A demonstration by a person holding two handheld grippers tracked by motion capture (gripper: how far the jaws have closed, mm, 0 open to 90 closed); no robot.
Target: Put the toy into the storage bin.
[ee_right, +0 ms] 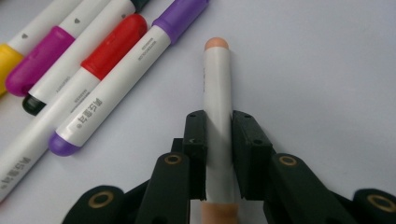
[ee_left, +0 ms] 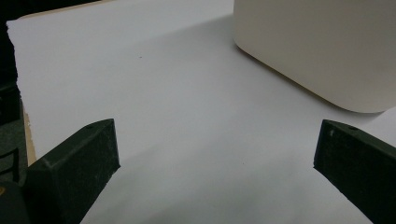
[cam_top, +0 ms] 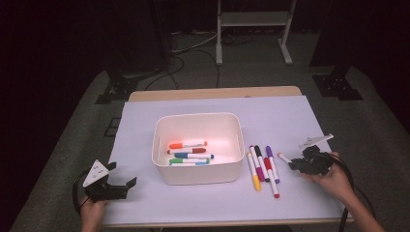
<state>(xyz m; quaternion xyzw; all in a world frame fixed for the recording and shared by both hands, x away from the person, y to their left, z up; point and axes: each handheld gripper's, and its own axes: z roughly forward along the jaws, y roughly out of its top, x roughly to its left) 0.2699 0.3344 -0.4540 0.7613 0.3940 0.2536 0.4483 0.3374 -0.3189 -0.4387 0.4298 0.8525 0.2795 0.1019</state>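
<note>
In your right gripper view, the jaws cover the middle of the peach marker (ee_right: 217, 84), and its lower end is cut at the bottom edge. The yellow marker (ee_right: 7, 60) is cut at the left edge. In your left gripper view, the white bin (ee_left: 317, 46) leaves the frame at the upper right. In the high view, the print on the markers in the bin is too small to read.

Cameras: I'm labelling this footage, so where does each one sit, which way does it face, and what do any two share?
High view: above the person's side, facing forward and down on the table; both hands with the left tongs and right tongs show.
Left gripper view: on the left tongs, facing along open jaws over the white sheet toward the cream bin.
Right gripper view: on the right tongs, jaws shut on a peach-capped marker.
Shared: the purple marker appears in the high and right views.
</note>
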